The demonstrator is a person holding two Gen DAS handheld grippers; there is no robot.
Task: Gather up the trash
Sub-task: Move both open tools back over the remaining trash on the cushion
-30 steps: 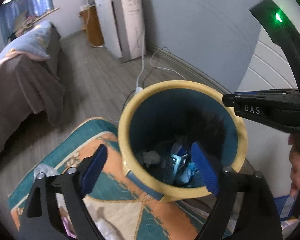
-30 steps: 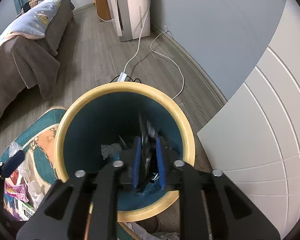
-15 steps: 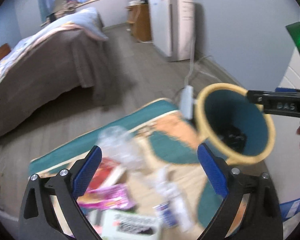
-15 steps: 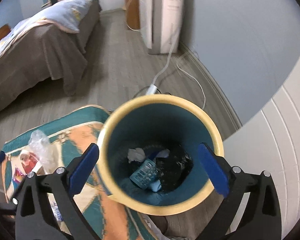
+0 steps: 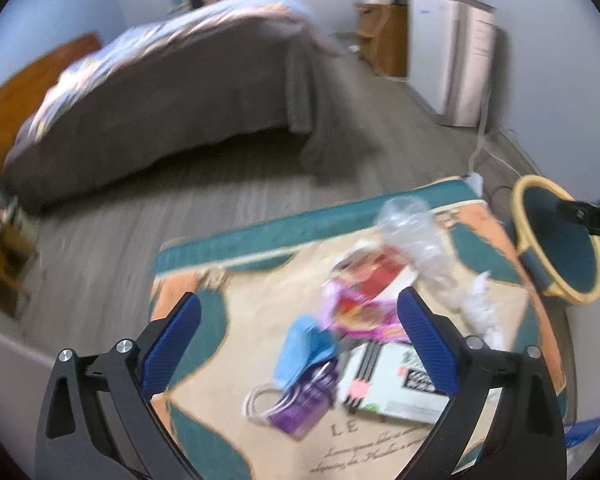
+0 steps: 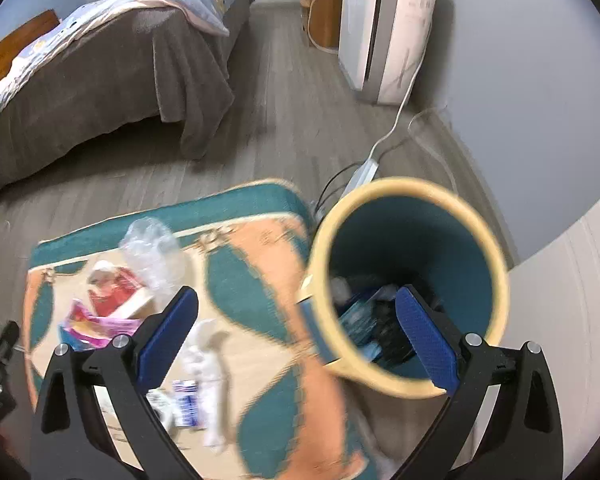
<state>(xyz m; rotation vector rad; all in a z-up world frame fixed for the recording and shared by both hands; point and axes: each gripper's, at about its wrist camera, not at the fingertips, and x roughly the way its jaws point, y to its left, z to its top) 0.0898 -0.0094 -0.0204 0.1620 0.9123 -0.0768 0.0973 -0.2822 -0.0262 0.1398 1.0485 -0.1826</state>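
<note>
swung off bin (image 5: 560, 240); left hand-held gripper (image 5: 300, 340) gapes above rug litter (image 5: 352, 320).

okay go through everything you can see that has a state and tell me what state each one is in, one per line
Left tongs: open, empty, above the rug litter.
Right tongs: open, empty, jaws just opened.
Trash bin: upright, open-topped, litter inside.
Clear plastic bag: crumpled on the rug.
White box: lying flat.
Bed: covered, unmade.
</note>
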